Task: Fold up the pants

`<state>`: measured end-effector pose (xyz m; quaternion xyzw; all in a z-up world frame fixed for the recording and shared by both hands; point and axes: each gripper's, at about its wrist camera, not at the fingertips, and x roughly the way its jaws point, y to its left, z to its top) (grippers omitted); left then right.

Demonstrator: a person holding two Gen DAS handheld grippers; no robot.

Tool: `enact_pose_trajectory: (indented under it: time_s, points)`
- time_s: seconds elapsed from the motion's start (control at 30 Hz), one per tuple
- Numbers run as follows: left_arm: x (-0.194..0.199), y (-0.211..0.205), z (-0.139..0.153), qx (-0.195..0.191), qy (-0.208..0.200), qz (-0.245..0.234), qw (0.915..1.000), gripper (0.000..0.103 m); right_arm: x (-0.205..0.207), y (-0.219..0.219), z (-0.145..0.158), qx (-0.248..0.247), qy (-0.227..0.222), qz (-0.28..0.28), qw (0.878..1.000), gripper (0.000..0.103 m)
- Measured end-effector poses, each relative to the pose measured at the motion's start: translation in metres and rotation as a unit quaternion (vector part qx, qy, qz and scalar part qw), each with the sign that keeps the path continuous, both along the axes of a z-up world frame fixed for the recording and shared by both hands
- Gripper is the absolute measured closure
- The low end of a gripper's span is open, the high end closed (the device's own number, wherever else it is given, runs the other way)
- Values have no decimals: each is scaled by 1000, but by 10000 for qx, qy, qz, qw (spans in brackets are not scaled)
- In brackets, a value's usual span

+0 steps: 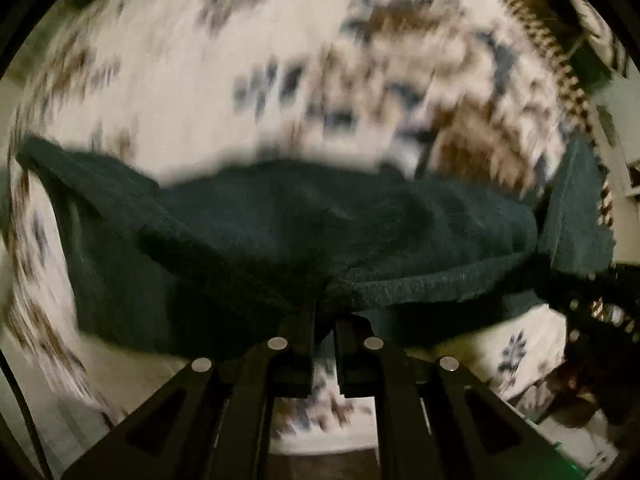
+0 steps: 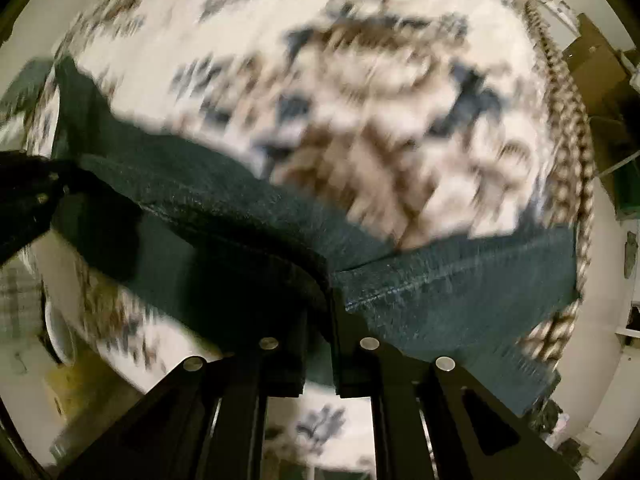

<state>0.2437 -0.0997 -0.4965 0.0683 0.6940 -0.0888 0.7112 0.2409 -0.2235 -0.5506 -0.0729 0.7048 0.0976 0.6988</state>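
Observation:
Dark teal pants (image 1: 280, 220) hang lifted above a white bedspread with brown and blue leaf print (image 1: 200, 60). My left gripper (image 1: 324, 312) is shut on a folded edge of the pants, which drape left and right of the fingers. My right gripper (image 2: 330, 292) is shut on the pants (image 2: 440, 280) at a stitched hem edge; the cloth stretches left toward the other gripper (image 2: 28, 200), seen dark at the left edge. Both views are motion-blurred.
The patterned bedspread (image 2: 320, 80) fills both views, with a braided brown-white trim (image 2: 568, 140) along its right side. Cardboard boxes (image 2: 592, 60) and white furniture (image 1: 624, 152) lie beyond the bed's right edge.

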Motion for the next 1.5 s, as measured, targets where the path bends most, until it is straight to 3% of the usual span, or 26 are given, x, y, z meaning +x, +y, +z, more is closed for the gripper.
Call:
enact_pose_trajectory:
  time_s: [0.17, 0.27, 0.3, 0.33, 0.4, 0.43, 0.47, 0.57, 0.63, 0.8, 0.93, 1.13, 1.2, 1.3, 1.37, 1.43, 1.5]
  points:
    - [-32, 9, -62, 106, 448, 214, 9987, 94, -47, 17, -56, -205, 451, 151, 9987, 90]
    - [-34, 10, -52, 102, 409, 374, 9984, 88, -49, 16, -76, -270, 705, 74, 9971, 84]
    - [-36, 12, -45, 89, 362, 430, 9984, 78, -47, 13, -76, -202, 770, -22, 9968, 82]
    - [-38, 14, -34, 119, 302, 518, 9981, 71, -46, 9, -72, -98, 810, -171, 9965, 75]
    - [-44, 19, -13, 120, 155, 763, 9969, 42, -46, -4, -59, 162, 892, -523, 9945, 34]
    - [-45, 20, -5, 176, 88, 819, 9964, 31, -47, -11, -53, 271, 916, -689, 9930, 1]
    - [-46, 19, 3, 275, -18, 835, 9961, 17, -49, -19, -46, 367, 914, -881, 9912, 0]
    - [-37, 8, 15, 493, -341, 795, 9950, 16, -53, -52, -24, 736, 867, -1638, 9799, 0]
    - [-19, -7, 18, 646, -467, 755, 9940, 16, -49, -83, -14, 901, 782, -2315, 9655, 0]
    - [25, -34, 11, 805, -758, 697, 9914, 16, -8, -172, -11, 380, 278, -3613, 9313, 0]
    - [54, -65, 5, 871, -853, 503, 9913, 16, 43, -229, -33, 0, 209, -4043, 9144, 0]
    - [70, -102, -4, 977, -934, 133, 9907, 16, 91, -270, -72, -480, 483, -4216, 9042, 0]
    - [71, -108, -6, 990, -905, 81, 9909, 16, 97, -270, -82, -580, 641, -4220, 9025, 5]
    - [72, -117, -10, 1019, -802, 37, 9916, 16, 94, -272, -82, -619, 621, -4177, 9043, 27]
    - [71, -120, -12, 993, -722, 13, 9924, 16, 85, -273, -76, -475, 554, -4192, 9050, 71]
    - [69, -124, -12, 968, -657, 1, 9931, 16, 69, -280, -58, -195, 379, -4376, 8982, 88]
    - [68, -124, -8, 911, -650, 31, 9937, 16, 57, -284, -31, 135, 37, -4489, 8935, 90]
